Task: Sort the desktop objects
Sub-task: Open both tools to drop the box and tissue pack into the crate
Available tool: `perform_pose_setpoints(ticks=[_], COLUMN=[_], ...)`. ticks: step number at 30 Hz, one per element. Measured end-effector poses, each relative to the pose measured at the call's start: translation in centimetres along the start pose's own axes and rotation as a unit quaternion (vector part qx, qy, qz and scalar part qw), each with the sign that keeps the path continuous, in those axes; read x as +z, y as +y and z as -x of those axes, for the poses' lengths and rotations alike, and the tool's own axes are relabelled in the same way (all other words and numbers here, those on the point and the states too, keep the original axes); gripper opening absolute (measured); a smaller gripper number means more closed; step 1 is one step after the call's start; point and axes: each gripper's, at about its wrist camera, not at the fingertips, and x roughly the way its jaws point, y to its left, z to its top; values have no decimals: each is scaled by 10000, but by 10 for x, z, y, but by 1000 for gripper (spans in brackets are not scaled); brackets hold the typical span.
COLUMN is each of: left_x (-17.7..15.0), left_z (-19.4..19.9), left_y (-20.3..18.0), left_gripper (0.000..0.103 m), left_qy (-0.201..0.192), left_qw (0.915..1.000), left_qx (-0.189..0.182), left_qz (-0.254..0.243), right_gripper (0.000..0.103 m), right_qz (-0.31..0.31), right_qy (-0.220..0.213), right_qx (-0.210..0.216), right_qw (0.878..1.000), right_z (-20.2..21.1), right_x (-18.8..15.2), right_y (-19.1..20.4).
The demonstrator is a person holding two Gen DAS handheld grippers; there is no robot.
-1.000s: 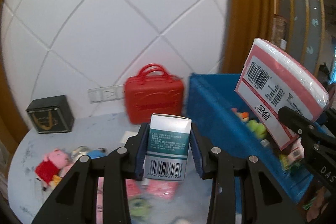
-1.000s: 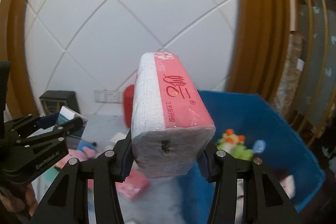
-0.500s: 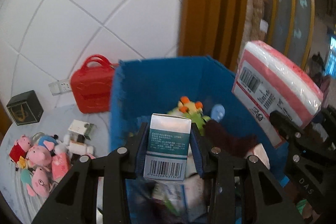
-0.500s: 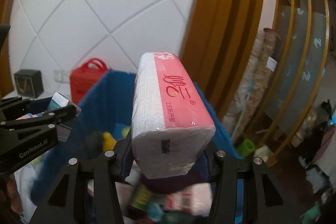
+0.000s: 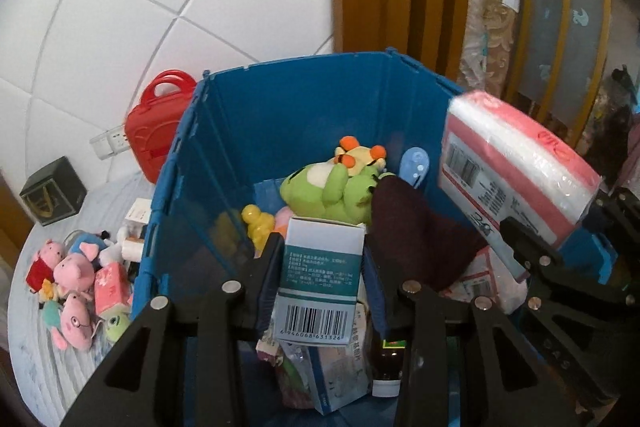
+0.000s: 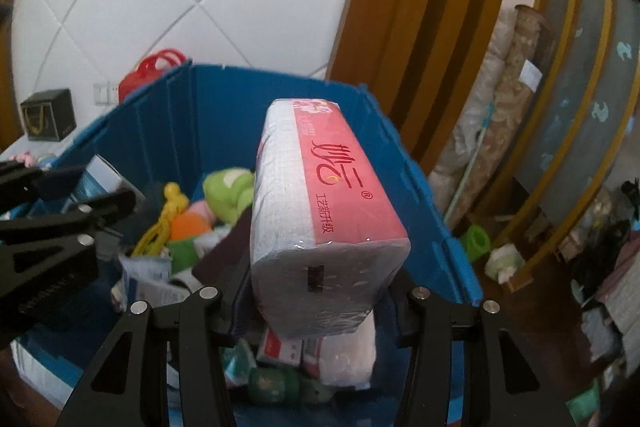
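- Far to my left, pink pig plush toys [image 5: 70,269] lie in a heap on the table [image 5: 28,343], with a black box [image 5: 53,191] behind them near the wall.
- A red case [image 5: 154,139] stands on the table just beside the left wall of the blue bin [image 5: 256,131].
- My left tool [image 5: 320,281] is clamped on a white-and-teal carton [image 5: 320,281], barcode facing me, held upright above the inside of the bin.
- Below and beyond the carton, the bin holds a green plush frog [image 5: 328,193], a yellow toy [image 5: 258,225], a dark maroon cloth [image 5: 416,239] and other packets.
- My right tool [image 6: 320,287] is closed on a pink tissue pack [image 6: 320,211], held lengthwise over the bin's right side, above more packets.
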Motion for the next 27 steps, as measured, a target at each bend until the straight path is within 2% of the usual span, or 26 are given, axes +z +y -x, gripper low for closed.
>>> perform_pose_setpoints(ticks=[1, 2, 3, 4, 5, 10, 11, 13, 15, 21, 25, 27], left_x=[-1, -3, -4, -6, -7, -13, -15, -17, -19, -27, -36, -40], left_z=[0, -1, -2, -1, 0, 9, 13, 20, 32, 63, 90, 102], left_y=[0, 1, 3, 3, 4, 3, 4, 7, 12, 34, 50, 54], left_gripper=[39, 44, 57, 65, 80, 98, 101, 101, 101, 101, 101, 101], left_qy=[13, 43, 63, 53, 9, -82, -121, -211, -368, -683, -965, -1012], left_qw=[10000, 9999, 9999, 9998, 9998, 9998, 9998, 9995, 9988, 9966, 9943, 9942], left_qx=[26, 23, 19, 18, 21, 7, 14, 59, 57, 36, 69, 99], left_qz=[35, 91, 125, 165, 174, 166, 188, 227, 309, 462, 456, 351], right_gripper=[50, 50, 50, 50, 51, 52, 57, 73, 101, 103, 103, 103], right_qz=[24, 62, 81, 100, 100, 115, 104, 119, 120, -5, -172, -232], right_qy=[44, 81, 105, 139, 160, 217, 213, 147, 55, -68, -49, -58], right_qx=[-27, -59, -73, -86, -85, -107, -106, -156, -223, -173, 326, 422], right_qw=[10000, 9999, 9999, 9998, 9998, 9996, 9997, 9997, 9997, 9998, 9993, 9988], right_z=[-3, -5, -7, -10, -11, -14, -14, -10, -3, 28, 53, 66], right_x=[-2, -3, -4, -5, -7, -11, -11, -11, -11, -15, -23, -28], right_y=[-1, -1, -2, -4, -4, -8, -9, -9, -10, -10, -4, 2])
